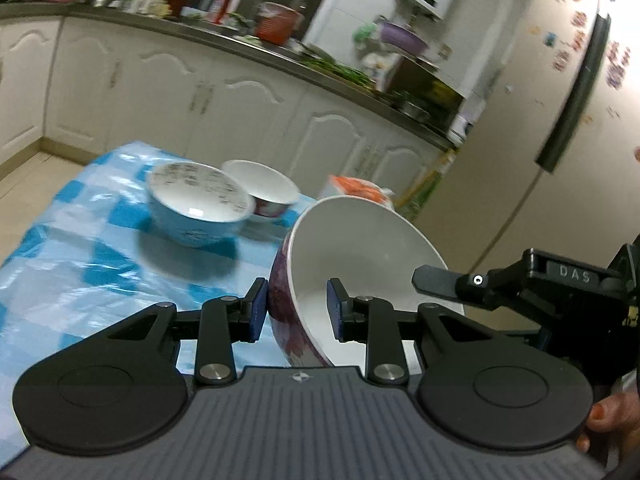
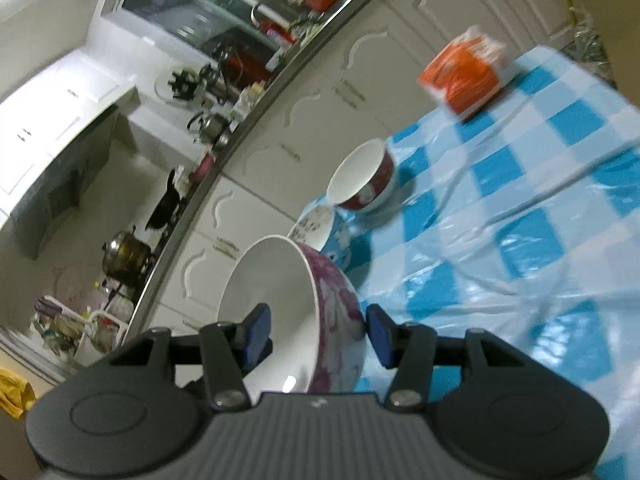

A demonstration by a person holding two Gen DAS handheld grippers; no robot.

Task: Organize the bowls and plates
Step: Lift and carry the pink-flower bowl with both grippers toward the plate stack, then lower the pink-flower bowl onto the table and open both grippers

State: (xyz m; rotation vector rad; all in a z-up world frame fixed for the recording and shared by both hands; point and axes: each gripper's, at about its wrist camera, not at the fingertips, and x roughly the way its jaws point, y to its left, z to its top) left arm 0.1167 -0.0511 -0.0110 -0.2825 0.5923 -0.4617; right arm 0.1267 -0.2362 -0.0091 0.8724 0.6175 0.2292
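Note:
A large white bowl with a purple flowered outside [image 1: 360, 256] is tilted above the near edge of the blue checked table [image 1: 60, 264]. My left gripper [image 1: 297, 308] straddles its rim, one pad outside and one inside. My right gripper [image 2: 318, 334] straddles the opposite rim of the same bowl [image 2: 320, 300]; its finger [image 1: 440, 280] shows in the left wrist view. Both look closed on the rim. A blue bowl with writing inside [image 1: 200, 204] and a red bowl [image 1: 264, 188] sit touching on the table further back; both also show in the right wrist view, the blue one [image 2: 324, 232] and the red one [image 2: 364, 180].
An orange and white carton [image 2: 464, 72] stands at the table's far side. White kitchen cabinets [image 1: 224, 96] and a cluttered countertop [image 1: 280, 40] run behind the table. A refrigerator [image 1: 560, 92] stands at the right.

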